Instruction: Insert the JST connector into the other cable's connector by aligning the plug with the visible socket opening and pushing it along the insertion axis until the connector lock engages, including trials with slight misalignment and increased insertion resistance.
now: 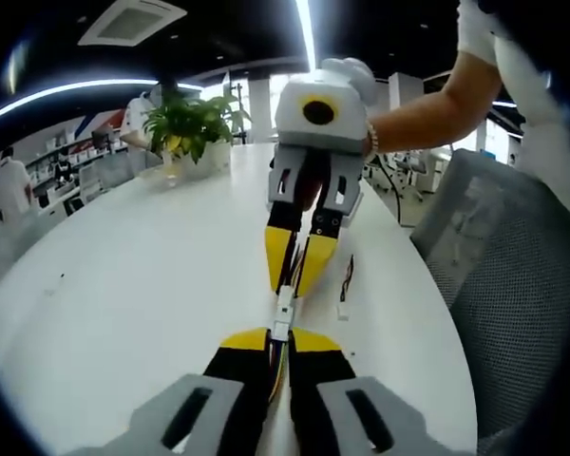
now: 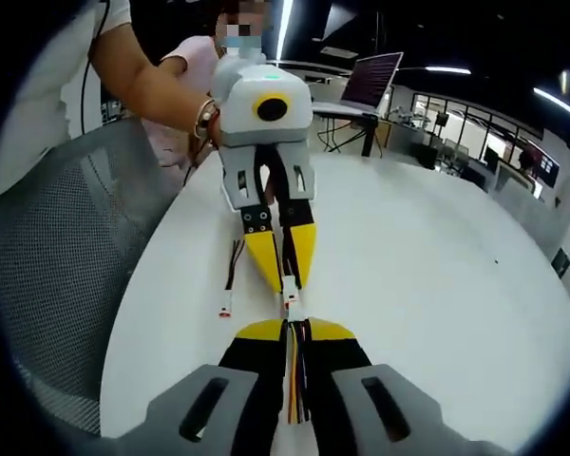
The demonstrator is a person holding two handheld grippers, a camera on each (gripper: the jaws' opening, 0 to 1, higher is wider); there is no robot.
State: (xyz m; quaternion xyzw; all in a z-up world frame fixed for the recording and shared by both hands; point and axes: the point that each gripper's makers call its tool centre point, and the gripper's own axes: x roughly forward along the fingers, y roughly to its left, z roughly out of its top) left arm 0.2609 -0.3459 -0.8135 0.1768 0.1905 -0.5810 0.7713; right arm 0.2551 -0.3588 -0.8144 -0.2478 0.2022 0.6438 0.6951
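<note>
Two white JST connectors meet end to end between the two grippers, at the junction (image 1: 283, 309) in the left gripper view and at the junction (image 2: 292, 302) in the right gripper view. I cannot tell whether they are locked. My left gripper (image 1: 280, 337) is shut on its cable, whose coloured wires run back between the jaws. Facing it, my right gripper (image 1: 290, 285) is shut on the other cable just above the white table (image 1: 152, 285). In the right gripper view, my right gripper (image 2: 294, 329) holds coloured wires (image 2: 296, 380), and the left gripper (image 2: 287, 283) points at it tip to tip.
A spare cable with a white plug (image 1: 345, 285) (image 2: 230, 282) lies on the table beside the grippers. A grey mesh chair (image 1: 513, 275) (image 2: 57, 256) stands at the table edge. A potted plant (image 1: 195, 128) and a laptop (image 2: 370, 81) are at opposite far ends. A person's arm (image 1: 427, 109) holds each gripper.
</note>
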